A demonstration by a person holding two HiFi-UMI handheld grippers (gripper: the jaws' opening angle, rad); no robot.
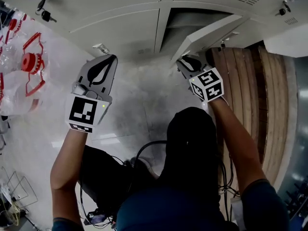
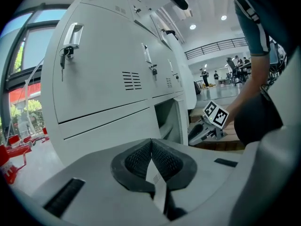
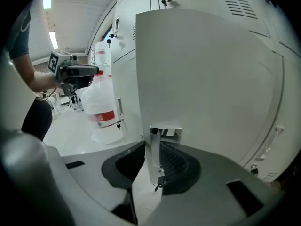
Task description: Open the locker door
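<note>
At the far left, clear bottles [image 1: 30, 64] with red caps stand on the floor, well clear of the work. A key [image 1: 45, 14] hangs in a shut locker above them. The left tool [image 1: 102, 51] hangs in front of the shut lockers, touching none. Its jaws are pressed together on a thin white strip [image 2: 154, 179], and it takes no part in the pull.

The step in hand looks like the pull itself. The door [image 1: 207, 35] of the lower right locker already stands partly open, swung out toward the person, with the dark compartment showing behind it. The right tool [image 1: 184, 62] pinches the chrome handle [image 3: 165, 132] at the door's free edge. A small key [image 3: 158, 182] dangles just below the grip.

The next move calls for drawing the handle along the door's arc while holding the pinch, since the handle is smooth and could slip.

To the right lie wooden boards [image 1: 245, 90]. They are near the door's swing and may crowd it as it opens wider.
</note>
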